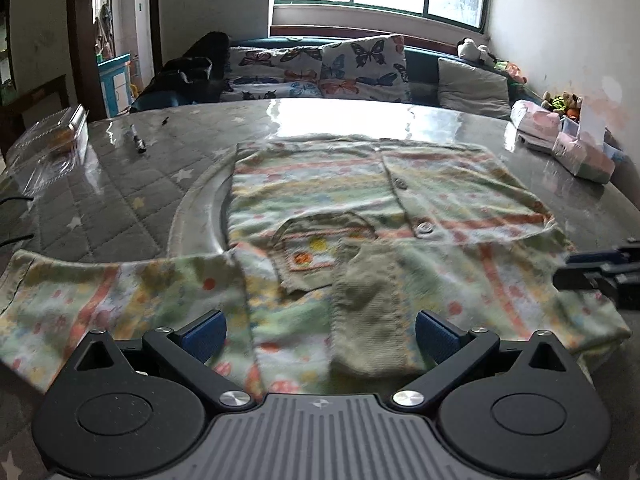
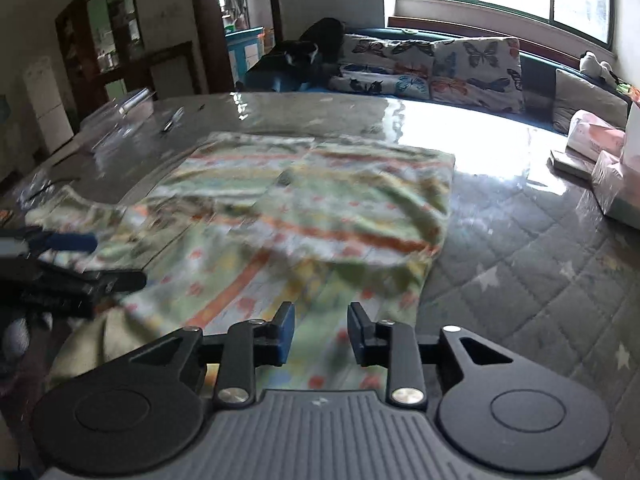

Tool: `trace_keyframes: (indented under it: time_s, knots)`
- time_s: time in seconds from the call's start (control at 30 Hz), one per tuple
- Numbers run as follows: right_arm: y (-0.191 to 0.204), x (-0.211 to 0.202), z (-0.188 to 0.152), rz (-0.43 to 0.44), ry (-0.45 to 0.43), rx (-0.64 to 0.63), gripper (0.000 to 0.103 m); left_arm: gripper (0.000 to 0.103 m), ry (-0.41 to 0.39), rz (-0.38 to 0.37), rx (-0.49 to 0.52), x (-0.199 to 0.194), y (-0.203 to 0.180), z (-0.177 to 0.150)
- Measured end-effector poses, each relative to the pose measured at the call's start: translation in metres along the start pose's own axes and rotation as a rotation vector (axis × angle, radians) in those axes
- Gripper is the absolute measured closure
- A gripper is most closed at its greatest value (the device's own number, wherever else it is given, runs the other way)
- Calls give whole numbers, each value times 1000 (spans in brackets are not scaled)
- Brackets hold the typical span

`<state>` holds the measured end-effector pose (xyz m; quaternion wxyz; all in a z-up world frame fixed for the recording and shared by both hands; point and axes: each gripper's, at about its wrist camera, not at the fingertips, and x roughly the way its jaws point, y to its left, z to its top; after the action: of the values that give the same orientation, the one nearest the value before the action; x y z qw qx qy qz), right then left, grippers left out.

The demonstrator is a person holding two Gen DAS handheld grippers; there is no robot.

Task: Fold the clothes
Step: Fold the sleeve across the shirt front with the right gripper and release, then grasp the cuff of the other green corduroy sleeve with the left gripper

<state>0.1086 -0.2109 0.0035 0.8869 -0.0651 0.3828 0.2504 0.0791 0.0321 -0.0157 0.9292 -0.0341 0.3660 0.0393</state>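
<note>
With the left gripper (image 1: pixel 320 334) spread wide and the right gripper (image 2: pixel 321 334) part open, both empty, the folded-in sleeve (image 1: pixel 366 316) may slide off the cardigan (image 1: pixel 360 216) on the slick table (image 1: pixel 120 184).

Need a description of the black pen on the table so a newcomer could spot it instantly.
Start at the big table under the window. A pastel cardigan lies in its middle; look to its far left, beside a clear plastic box. The pen is the only thin dark stick on the bare surface.
</note>
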Motion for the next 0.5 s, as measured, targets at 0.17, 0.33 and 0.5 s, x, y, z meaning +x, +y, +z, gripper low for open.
trace_keyframes:
  time_s: [0.17,0.33,0.5]
  knots:
    - [9,-11,-22,-15,14,-31,67,0,-8,11,6,-5,7,-6]
    - [19,-19,-15,-19,1,-69,67,0,-22,4,-14,-14,12,-7]
    - [42,-11,5,44,-35,-128,67,0,-48,38,-68,-29,32,-8]
